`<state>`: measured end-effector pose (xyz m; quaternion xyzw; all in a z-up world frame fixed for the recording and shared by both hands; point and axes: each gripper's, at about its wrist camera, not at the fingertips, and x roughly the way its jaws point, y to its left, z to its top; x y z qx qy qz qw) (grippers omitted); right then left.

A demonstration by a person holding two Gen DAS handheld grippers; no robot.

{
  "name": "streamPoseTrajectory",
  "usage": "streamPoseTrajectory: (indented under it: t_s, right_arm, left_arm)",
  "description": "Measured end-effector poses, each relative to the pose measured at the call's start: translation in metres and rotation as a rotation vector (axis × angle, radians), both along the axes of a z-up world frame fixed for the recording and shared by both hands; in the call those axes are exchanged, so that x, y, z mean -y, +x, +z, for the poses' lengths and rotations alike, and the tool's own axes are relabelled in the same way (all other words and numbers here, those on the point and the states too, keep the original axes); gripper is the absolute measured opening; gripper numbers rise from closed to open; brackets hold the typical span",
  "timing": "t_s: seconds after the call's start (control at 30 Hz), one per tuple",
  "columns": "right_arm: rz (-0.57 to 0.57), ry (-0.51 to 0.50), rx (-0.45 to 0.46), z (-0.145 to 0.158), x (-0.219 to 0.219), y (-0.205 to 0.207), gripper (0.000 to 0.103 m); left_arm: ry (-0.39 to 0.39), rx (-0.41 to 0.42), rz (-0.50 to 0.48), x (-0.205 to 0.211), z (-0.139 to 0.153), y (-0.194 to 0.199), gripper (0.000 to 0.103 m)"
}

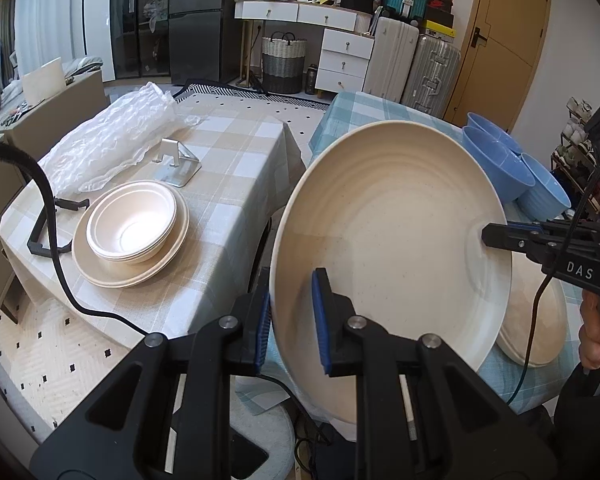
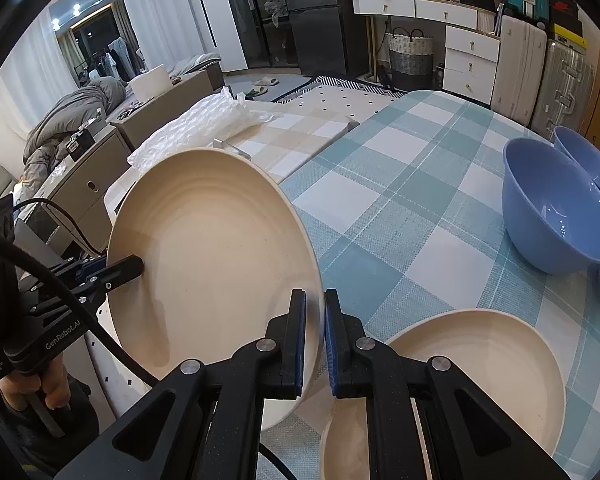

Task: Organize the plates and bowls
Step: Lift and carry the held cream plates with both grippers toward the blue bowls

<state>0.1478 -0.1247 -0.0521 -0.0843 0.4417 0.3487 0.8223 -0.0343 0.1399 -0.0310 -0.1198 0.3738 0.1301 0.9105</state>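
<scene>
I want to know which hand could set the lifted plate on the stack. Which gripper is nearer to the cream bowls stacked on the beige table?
Left. The left gripper grips the lifted plate's rim on the side toward the stacked bowls; the right gripper grips the opposite rim, farther away.

plate (image 1: 388, 248) above table gap | bowls (image 1: 512, 168) behind | stacked bowls (image 1: 134, 226) left

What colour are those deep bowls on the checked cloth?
The bowls are light blue, seen best in the right wrist view.

Lived-in home: bed (image 2: 72, 116), fridge (image 1: 204, 20), suitcases (image 1: 416, 64), checked tablecloths (image 2: 400, 184)
</scene>
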Motion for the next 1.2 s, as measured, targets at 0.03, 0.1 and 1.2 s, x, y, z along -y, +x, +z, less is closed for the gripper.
streamPoseTrajectory:
  t_s: [0.03, 0.1, 1.2]
  right_arm:
    - [-0.003, 0.0, 0.0, 0.002, 0.003, -0.001, 0.009]
    - [-0.011, 0.003, 0.005, 0.005, 0.01, -0.002, 0.009]
    - [-0.23, 0.087, 0.035, 0.025, 0.145, -0.026, 0.009]
  left_arm:
    - [0.004, 0.002, -0.004, 0.003, 0.002, 0.0, 0.016]
    - [0.009, 0.008, -0.014, 0.009, 0.006, 0.002, 0.016]
    - [0.093, 0.013, -0.239, 0.147, 0.052, 0.042, 0.017]
